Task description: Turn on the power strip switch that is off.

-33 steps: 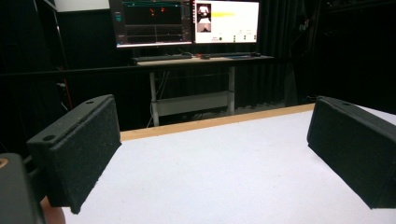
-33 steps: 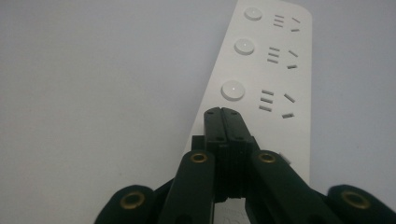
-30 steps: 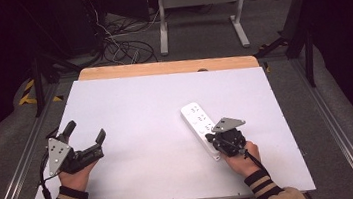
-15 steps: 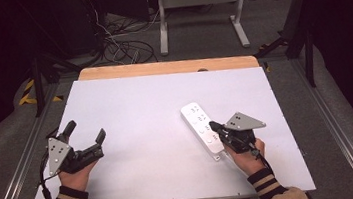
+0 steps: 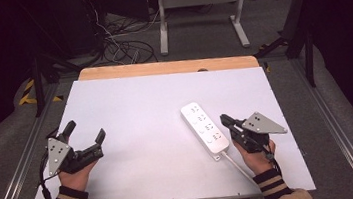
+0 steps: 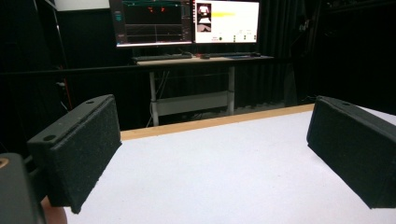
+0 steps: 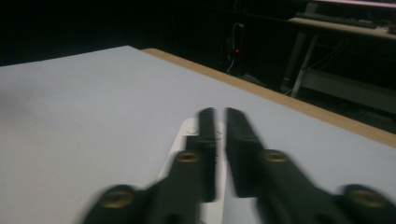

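A white power strip [image 5: 205, 128] lies flat on the white table [image 5: 140, 103], right of centre, with its cord [image 5: 237, 165] trailing toward the near edge. My right gripper [image 5: 226, 121] hovers just right of the strip's near half. In the right gripper view its jaws [image 7: 220, 114] have just been opening and stand slightly parted with nothing between them, and the strip [image 7: 184, 135] lies under them. At the near left, my left gripper [image 5: 86, 131] rests in the person's hand. Its pads [image 6: 88, 149] stand wide open over bare tabletop.
The table's wooden far edge [image 5: 166, 68] runs across the back. Beyond it are a desk frame [image 5: 199, 11] and loose cables [image 5: 123, 45] on the floor. Monitors [image 6: 187, 21] glow on a far desk. Metal rails [image 5: 16, 168] flank the table.
My right gripper has moved off the near end of the power strip to its right and risen a little, and its jaws have parted. The left gripper has stayed put.
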`<state>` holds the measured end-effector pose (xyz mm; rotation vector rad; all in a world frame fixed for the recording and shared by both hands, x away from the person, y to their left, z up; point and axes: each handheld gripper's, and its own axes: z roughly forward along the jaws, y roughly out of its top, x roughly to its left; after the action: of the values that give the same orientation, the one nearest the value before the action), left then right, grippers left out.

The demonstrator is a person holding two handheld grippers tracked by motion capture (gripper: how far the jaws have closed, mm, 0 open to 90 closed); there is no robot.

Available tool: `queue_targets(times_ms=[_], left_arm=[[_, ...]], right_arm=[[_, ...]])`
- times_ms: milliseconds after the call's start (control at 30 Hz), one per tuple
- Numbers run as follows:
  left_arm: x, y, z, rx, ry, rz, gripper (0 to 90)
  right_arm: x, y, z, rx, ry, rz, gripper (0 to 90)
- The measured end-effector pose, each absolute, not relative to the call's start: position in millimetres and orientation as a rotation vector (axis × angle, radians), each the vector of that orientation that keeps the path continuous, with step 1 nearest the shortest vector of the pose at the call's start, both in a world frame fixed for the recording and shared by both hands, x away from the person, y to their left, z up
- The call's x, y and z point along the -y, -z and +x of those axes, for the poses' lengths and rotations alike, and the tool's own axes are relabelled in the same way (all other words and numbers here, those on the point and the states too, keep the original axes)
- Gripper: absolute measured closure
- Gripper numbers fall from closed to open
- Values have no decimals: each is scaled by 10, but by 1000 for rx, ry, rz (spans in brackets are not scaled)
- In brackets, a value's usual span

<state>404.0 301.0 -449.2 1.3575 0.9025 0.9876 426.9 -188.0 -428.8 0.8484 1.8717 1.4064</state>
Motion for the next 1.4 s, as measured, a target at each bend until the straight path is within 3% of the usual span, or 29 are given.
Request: queue_targets(times_ms=[100,300,533,900,1400], left_arm=[[-3010,4492,4042,-905,-986,1357,33],[-3006,4493,4042,-906,-986,1356,33],[-3004,4493,4042,-907,-983,1356,33],[-3000,4493,4046,-903,-982,1361,32],[-2996,4492,4049,-901,-979,1359,32]], right_arm=[[1912,4285,4265,-1846,-1401,867,550],[1969,4279,4259,-1781,-1399,894,346],[2100,4248,4225,-1646,-1416,926,0],[2334,4282,4187,-1481,-1451,963,0],[2346,4288,4182,-1468,-1437,966,0]])
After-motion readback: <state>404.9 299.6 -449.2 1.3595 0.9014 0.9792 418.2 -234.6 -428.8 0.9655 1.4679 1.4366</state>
